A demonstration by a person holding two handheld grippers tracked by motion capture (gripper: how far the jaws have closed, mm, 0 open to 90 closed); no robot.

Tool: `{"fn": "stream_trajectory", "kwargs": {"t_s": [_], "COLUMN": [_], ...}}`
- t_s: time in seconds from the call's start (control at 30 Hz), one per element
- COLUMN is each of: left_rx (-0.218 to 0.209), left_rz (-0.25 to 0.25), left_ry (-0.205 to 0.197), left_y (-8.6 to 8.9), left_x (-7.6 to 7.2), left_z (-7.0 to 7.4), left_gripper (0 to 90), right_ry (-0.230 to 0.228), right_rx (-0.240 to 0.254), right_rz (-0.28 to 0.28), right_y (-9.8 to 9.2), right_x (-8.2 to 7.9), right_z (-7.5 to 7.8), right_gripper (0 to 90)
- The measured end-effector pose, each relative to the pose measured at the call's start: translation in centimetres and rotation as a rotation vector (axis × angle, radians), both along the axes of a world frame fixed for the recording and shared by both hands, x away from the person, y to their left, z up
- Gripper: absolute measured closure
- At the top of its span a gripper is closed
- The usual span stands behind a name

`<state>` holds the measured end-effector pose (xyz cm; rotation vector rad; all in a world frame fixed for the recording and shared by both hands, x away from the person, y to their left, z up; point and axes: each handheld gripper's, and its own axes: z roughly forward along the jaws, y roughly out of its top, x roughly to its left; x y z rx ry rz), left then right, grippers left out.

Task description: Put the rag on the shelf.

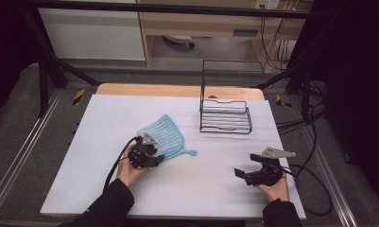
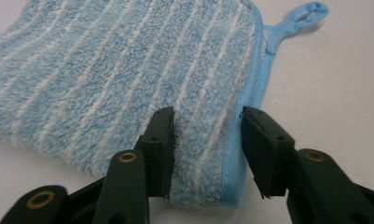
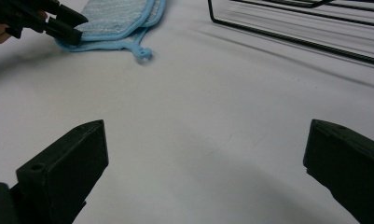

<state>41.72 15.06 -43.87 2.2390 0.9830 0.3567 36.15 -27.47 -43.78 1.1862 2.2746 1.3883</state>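
The left hand-held gripper point(image 2: 207, 154) had its jaws on either side of the near corner of the blue striped cloth point(image 2: 128, 84), which lay flat on the white surface point(image 1: 107, 189), left of the middle, with its little loop point(image 2: 302, 18) sticking out to one side. The left jaw looked as if it touched the fluffy top, but the other jaw stood just off the edge, so the cloth was between them and not yet pinched. It could go wrong here, I think: the jaws might close on the top layer alone, or slip off the thick soft edge, and then the cloth would unfold or fall when lifted. The left hand point(image 1: 129, 171) was low and tipped down toward the cloth, with the forearm coming in from the bottom. Farther right stood a black wire rack point(image 1: 225, 116), well apart from the cloth. The right hand-held gripper point(image 3: 205, 172) had its jaws spread wide with nothing between them, held just above the surface, pointing toward the cloth.
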Motion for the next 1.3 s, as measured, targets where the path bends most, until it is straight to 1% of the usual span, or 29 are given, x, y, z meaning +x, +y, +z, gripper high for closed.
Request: {"fn": "stream_trajectory", "kwargs": {"t_s": [0.07, 0.1, 0.13, 0.27, 0.33, 0.37, 0.43, 0.6, 0.83, 1.07, 1.27, 1.3], "left_rx": [0.003, 0.004, 0.005, 0.003, 0.009, 0.010, 0.005, -0.016, -0.017, -0.043, -0.080, -0.081], "left_rz": [0.009, 0.012, 0.015, 0.021, 0.019, 0.020, 0.020, 0.012, -0.008, -0.033, -0.041, -0.043], "left_ry": [-0.005, -0.004, -0.003, 0.000, 0.001, 0.001, 0.005, 0.018, 0.021, 0.041, 0.056, 0.059], "left_y": [0.1, 0.1, 0.2, 0.3, 0.2, 0.2, 0.2, 0.5, 0.6, 1.0, 1.4, 1.4], "left_x": [0.1, 0.2, 0.2, 0.4, 0.4, 0.4, 0.4, 0.4, -0.1, -1.0, -1.7, -1.8], "left_z": [-0.1, -0.1, -0.1, -0.1, 0.0, 0.0, 0.1, 0.4, 0.6, 0.8, 0.9, 0.9], "left_gripper": [62.2, 67.4, 67.4, 73.9, 74.8, 77.0, 78.6, 79.9, 80.5, 80.8, 80.8, 80.8], "right_ry": [0.002, 0.002, 0.002, -0.001, -0.003, -0.003, 0.002, 0.005, 0.002, 0.005, 0.006, 0.006], "right_rx": [-0.001, -0.001, -0.001, 0.000, 0.001, 0.001, 0.000, -0.001, 0.001, 0.003, 0.003, 0.003], "right_rz": [0.000, 0.001, 0.001, 0.001, 0.000, 0.000, 0.000, 0.002, 0.002, 0.004, 0.005, 0.005], "right_y": [0.0, 0.0, 0.0, 0.0, 0.0, 0.0, 0.0, 0.0, 0.0, 0.1, 0.1, 0.1], "right_x": [0.0, 0.0, 0.0, 0.0, 0.0, 0.0, 0.0, 0.0, 0.0, 0.0, 0.0, 0.0], "right_z": [0.0, 0.0, 0.0, 0.0, 0.0, 0.0, 0.0, 0.0, 0.0, 0.1, 0.1, 0.1], "right_gripper": [0.5, 0.5, 0.5, 0.5, 0.5, 0.5, 0.5, 0.5, 0.6, 0.6, 0.7, 0.7]}}
